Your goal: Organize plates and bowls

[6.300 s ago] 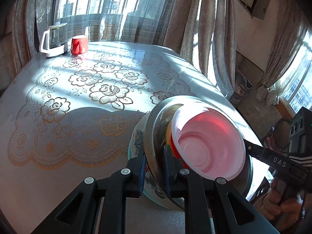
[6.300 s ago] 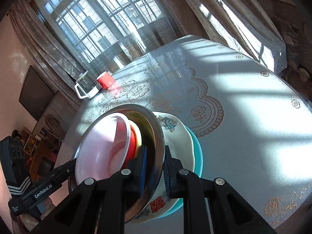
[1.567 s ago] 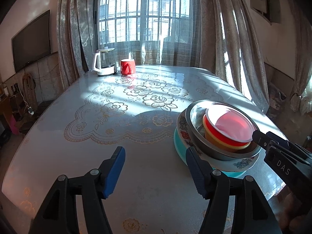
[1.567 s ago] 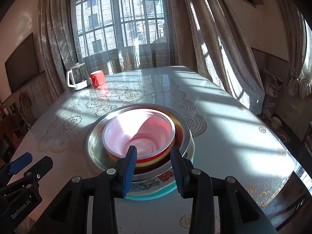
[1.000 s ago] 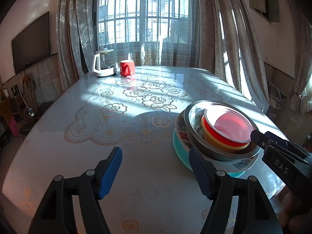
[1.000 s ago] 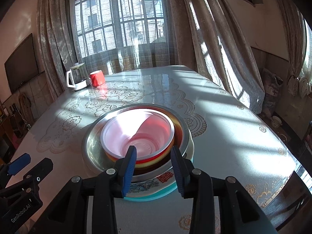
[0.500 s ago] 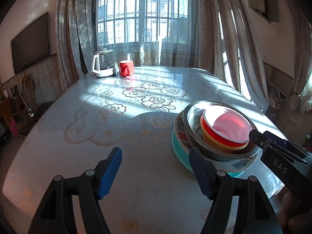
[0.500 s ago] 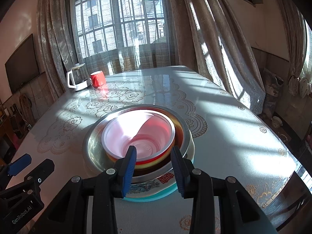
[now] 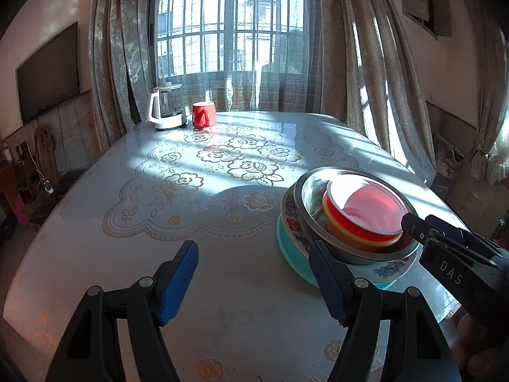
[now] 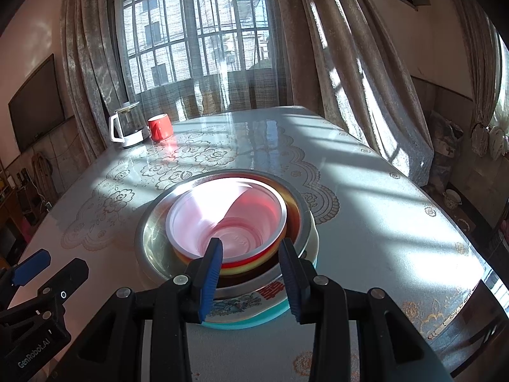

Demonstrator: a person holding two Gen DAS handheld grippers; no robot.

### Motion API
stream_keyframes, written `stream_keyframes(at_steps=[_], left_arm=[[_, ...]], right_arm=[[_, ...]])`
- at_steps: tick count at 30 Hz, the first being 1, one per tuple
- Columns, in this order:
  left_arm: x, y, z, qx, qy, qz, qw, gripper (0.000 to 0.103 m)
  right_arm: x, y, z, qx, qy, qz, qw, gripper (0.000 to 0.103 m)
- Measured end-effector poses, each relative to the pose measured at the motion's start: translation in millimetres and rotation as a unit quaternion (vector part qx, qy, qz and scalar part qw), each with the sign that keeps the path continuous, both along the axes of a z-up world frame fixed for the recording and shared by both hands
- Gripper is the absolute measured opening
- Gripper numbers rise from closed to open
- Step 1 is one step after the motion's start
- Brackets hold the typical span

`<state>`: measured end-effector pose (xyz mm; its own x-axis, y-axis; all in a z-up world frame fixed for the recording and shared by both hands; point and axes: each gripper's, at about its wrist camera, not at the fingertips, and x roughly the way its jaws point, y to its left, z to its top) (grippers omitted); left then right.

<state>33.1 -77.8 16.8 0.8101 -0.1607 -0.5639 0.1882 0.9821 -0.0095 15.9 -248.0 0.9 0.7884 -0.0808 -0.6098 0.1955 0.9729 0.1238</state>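
A stack of dishes stands on the table near its front right edge. A teal plate [image 9: 291, 254] is at the bottom, then a floral white plate [image 9: 389, 269], a steel bowl [image 9: 313, 191], a yellow and a red bowl [image 9: 345, 219], and a translucent pink bowl [image 10: 222, 219] on top. My left gripper [image 9: 254, 269] is open and empty, to the left of the stack. My right gripper [image 10: 251, 267] is open and empty, just in front of the stack [image 10: 152, 238].
A white kettle [image 9: 165, 109] and a red mug [image 9: 203, 114] stand at the table's far edge by the curtained window. The lace-patterned tablecloth [image 9: 197, 184] covers the table. The table's right edge [image 10: 477, 254] drops off near the stack.
Earlier both grippers were shut on the steel bowl's rim and held the stack tilted. They have let go and drawn back. In the last second almost nothing moves.
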Motion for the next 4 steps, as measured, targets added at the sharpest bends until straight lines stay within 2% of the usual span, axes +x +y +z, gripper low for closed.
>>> stream_keyframes(at_steps=[4], left_arm=[[0.0, 1.6, 1.6, -0.008, -0.005, 0.001, 1.0000, 0.073]], right_arm=[[0.6, -0.8, 0.7, 0.001, -0.005, 0.001, 1.000, 0.037]])
